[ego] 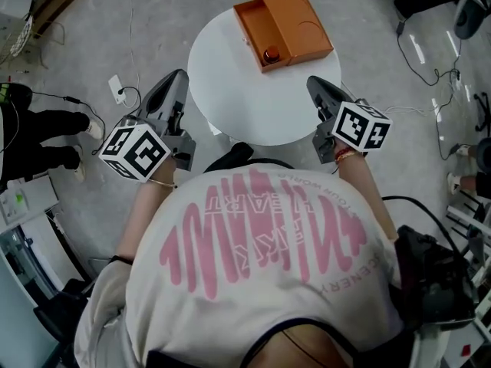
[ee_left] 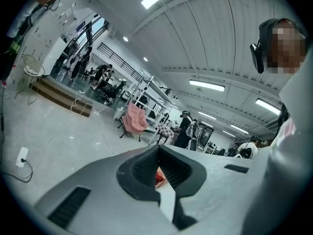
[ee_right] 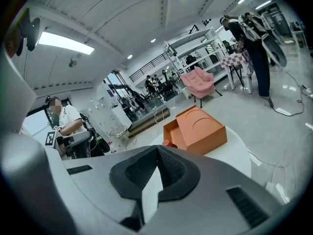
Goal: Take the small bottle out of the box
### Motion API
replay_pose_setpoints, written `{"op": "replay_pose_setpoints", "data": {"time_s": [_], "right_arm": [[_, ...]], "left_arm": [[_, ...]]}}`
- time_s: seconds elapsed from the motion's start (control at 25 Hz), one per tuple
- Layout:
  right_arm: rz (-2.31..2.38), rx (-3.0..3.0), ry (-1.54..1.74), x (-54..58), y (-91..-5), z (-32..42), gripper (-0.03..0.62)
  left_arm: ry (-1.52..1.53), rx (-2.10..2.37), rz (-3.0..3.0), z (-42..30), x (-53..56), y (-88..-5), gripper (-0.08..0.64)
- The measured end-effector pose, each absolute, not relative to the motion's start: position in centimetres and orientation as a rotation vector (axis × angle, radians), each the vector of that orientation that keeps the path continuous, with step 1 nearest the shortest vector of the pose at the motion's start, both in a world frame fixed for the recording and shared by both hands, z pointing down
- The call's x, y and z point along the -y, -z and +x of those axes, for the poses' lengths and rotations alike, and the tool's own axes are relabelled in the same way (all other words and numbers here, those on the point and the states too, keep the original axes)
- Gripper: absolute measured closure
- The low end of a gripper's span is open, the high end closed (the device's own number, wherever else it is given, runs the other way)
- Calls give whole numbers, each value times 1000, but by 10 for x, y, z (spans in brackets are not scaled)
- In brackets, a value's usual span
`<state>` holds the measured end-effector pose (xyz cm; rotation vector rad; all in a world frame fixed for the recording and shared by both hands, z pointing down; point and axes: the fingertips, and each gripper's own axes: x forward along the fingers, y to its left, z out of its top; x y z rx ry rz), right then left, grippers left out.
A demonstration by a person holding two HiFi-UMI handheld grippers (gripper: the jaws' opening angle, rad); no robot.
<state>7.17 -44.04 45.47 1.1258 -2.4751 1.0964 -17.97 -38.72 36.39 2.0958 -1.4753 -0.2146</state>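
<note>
An orange box [ego: 252, 23] lies open on the far side of the round white table [ego: 230, 90], its lid [ego: 298, 18] resting beside the tray. The small bottle [ego: 270, 54], red-capped, stands in the tray's near corner. My left gripper [ego: 178, 75] hovers at the table's left edge and my right gripper [ego: 313, 83] at its right edge, both short of the box, both shut and empty. In the right gripper view, the box [ee_right: 200, 131] and the bottle's cap [ee_right: 167, 143] show just past the shut right gripper [ee_right: 157, 148]. The left gripper [ee_left: 158, 149] shows only a red sliver behind its tips.
Cables and a wall socket [ego: 116, 88] lie on the grey floor left of the table. A seated person's legs [ego: 42, 125] are at the far left. Equipment and wires crowd the right side. A pink armchair [ee_right: 198, 82] and a standing person [ee_right: 254, 38] are far behind.
</note>
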Motion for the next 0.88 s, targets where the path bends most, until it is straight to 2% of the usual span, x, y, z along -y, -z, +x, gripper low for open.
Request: {"op": "replay_pose_setpoints", "data": {"time_s": [0.36,0.88], "right_arm": [[1105,2466,-1116,457,-479,63,589],[1003,2361,-1203,524,-532,-2,588]], "left_arm": [[218,1471,2067,-192,406,-381,552],[140,1387,2019,-248,506,-433,552]]}}
